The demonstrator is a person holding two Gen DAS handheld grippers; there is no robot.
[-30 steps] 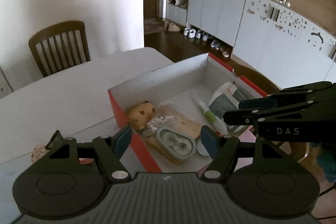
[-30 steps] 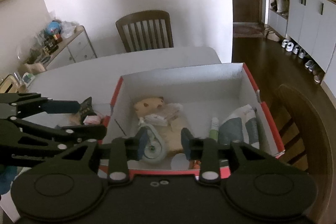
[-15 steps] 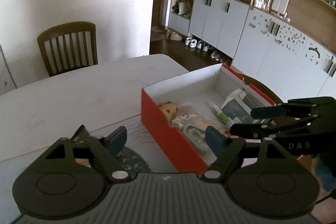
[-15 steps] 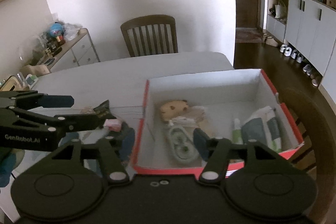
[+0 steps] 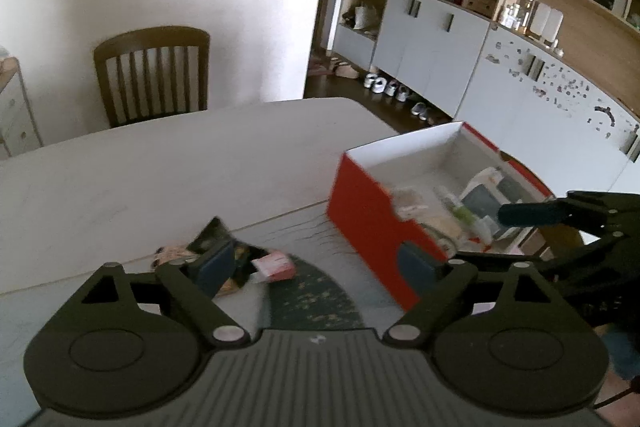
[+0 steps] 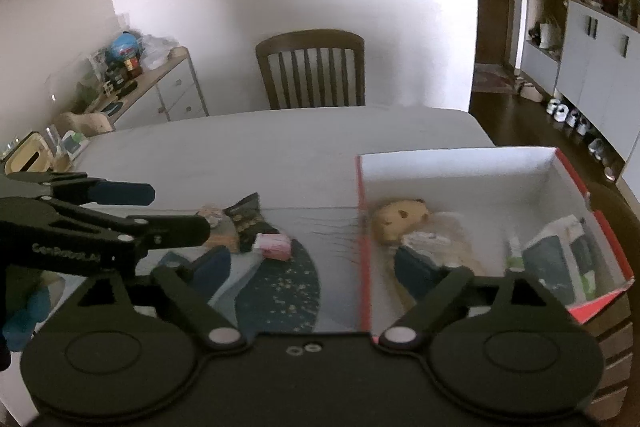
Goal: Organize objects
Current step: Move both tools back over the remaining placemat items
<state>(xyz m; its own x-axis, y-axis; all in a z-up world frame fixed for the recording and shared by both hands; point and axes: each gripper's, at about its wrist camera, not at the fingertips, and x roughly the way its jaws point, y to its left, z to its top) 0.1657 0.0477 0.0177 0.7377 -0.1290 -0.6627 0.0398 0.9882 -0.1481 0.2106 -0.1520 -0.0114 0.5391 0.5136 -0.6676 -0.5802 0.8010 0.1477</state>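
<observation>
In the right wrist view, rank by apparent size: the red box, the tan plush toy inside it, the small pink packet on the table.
1. red box
2. tan plush toy
3. pink packet

The toy and packet lie at similar depth, so this order is fairly safe.

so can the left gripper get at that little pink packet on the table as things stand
Probably yes. The left gripper has just been opening, nothing between its jaws, and the pink packet lies on the table just ahead, left of the red box, with nothing over it.
</observation>
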